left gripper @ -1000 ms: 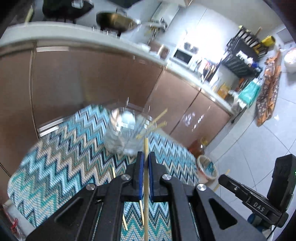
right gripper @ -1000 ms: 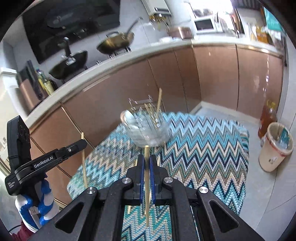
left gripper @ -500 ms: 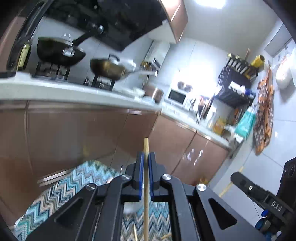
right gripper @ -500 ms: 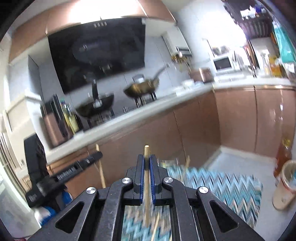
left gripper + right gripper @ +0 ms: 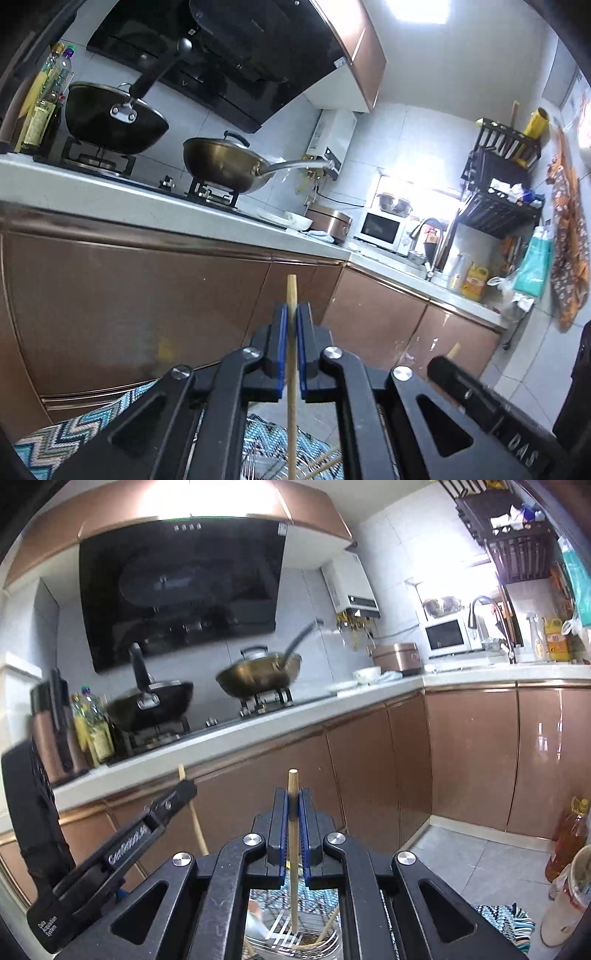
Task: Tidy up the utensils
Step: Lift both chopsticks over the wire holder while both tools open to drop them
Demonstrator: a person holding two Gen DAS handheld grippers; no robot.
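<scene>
My left gripper (image 5: pixel 291 314) is shut on a wooden chopstick (image 5: pixel 291 369) held upright; its lower end runs down out of view. My right gripper (image 5: pixel 293 799) is shut on another wooden chopstick (image 5: pixel 293 856), upright, with its lower end over or inside a clear utensil holder (image 5: pixel 295 938) directly below, which holds other chopsticks. The holder's rim and chopsticks show faintly in the left wrist view (image 5: pixel 317 467). The left gripper also shows in the right wrist view (image 5: pixel 181 790), and the right gripper in the left wrist view (image 5: pixel 443 365). Both tilt up toward the kitchen counter.
A zigzag-patterned cloth (image 5: pixel 74 432) covers the surface below. Brown cabinets (image 5: pixel 369 768) and a white counter (image 5: pixel 258 734) with two woks (image 5: pixel 258 675) stand ahead. A bottle (image 5: pixel 565 838) and a bin (image 5: pixel 569 897) are on the floor at right.
Both grippers have tilted upward and moved over the holder, each still gripping its chopstick. The holder has dropped from the middle of view to beneath the jaws.
</scene>
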